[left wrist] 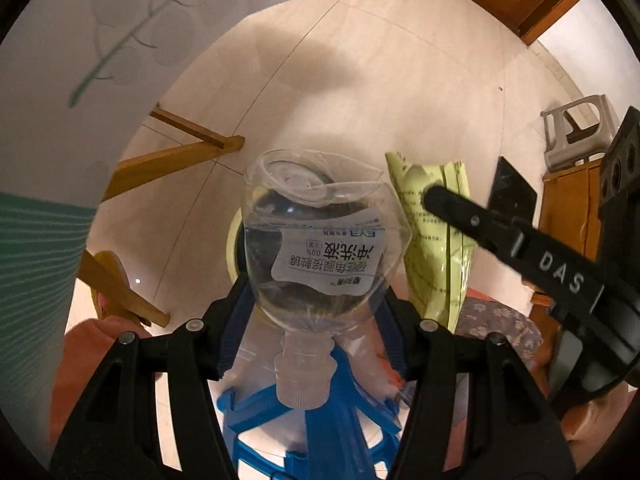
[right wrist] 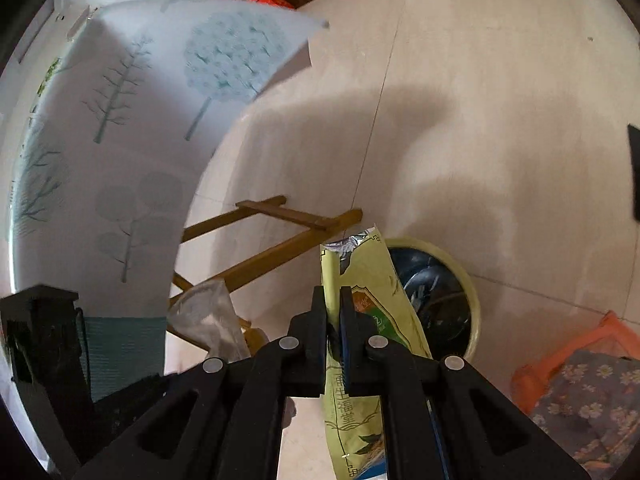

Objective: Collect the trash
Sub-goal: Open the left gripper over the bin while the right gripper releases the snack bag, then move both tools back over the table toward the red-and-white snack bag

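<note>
Right gripper [right wrist: 333, 312] clamped tight on a pale green snack wrapper [right wrist: 360, 280], torn foil top pointing up, pack running back between the jaws. Directly behind it: round bin [right wrist: 472, 280] with yellow rim and dark liner, on the pale floor [right wrist: 480, 120]. Crumpled clear plastic [right wrist: 208, 316] at left, beside the other gripper's black body [right wrist: 40, 340]. Wooden frame [right wrist: 272, 236] under a tree-print tablecloth [right wrist: 140, 120]. Orange basket [right wrist: 532, 376] lower right.

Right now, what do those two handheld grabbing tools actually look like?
Both are matte black plastic. The left gripper has two angular arms with cut-out slots, round silver pivot pins and blue ribbed pads inside the jaws. The right gripper is built the same way, with blue linings. Seen from the left wrist view, its finger carries white letters "DAS". No cables or sleeves show.
</note>
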`<state>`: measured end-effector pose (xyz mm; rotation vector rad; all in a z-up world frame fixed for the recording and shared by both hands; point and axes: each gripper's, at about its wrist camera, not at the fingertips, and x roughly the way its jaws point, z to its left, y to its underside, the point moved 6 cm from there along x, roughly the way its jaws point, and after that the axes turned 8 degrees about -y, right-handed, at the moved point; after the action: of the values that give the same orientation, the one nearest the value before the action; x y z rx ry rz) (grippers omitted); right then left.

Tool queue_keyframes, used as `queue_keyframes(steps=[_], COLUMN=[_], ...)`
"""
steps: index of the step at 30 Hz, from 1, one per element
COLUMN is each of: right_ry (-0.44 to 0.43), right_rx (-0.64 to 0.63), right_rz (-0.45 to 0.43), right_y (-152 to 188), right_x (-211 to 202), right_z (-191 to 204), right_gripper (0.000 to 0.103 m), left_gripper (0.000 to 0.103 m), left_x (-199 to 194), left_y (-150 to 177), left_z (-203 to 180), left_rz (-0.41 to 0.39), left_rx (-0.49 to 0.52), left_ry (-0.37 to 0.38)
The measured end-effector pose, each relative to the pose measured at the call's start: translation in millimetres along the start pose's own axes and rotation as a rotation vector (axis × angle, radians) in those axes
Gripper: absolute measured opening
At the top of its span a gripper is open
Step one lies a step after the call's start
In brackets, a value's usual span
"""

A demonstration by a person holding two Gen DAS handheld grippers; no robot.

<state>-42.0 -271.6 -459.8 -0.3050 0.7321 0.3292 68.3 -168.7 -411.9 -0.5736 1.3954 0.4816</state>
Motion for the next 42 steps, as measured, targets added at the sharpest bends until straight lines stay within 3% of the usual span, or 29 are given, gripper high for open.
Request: queue_keyframes(steps=[7,13,19,25,33,42], right_ry=[-0.011,0.006,0.056,0.133,0.243,0.368], right_rx=[0.019,0.022,0.021,-0.061,-0.201,-0.184], right_rz=[0.047,0.08,0.128,0.136,0.165,0.221], right_y=[9,13,22,23,32,32], right_x=[20,36,47,42,25,-22], right_z=[-4,-7,-12,-6,10,29], right_gripper=[0.025,0.034,0.035,0.035,0.035,0.035], left_gripper=[0.056,0.056,0.056,0.057,0.057,0.057], left_x=[26,36,51,53,24,-19], left_y=[-12,-12,-9,-1,4,20], left_z=[16,28,33,40,38,32], left_rz=[0.016,0.033,0.085,0.101,0.081,0.091], left_rx=[-0.014,-0.027,-0.052,-0.085,-0.126,-0.134], left_ry=[-0.03,-0.035,-0.027,-0.021,-0.011,0.003])
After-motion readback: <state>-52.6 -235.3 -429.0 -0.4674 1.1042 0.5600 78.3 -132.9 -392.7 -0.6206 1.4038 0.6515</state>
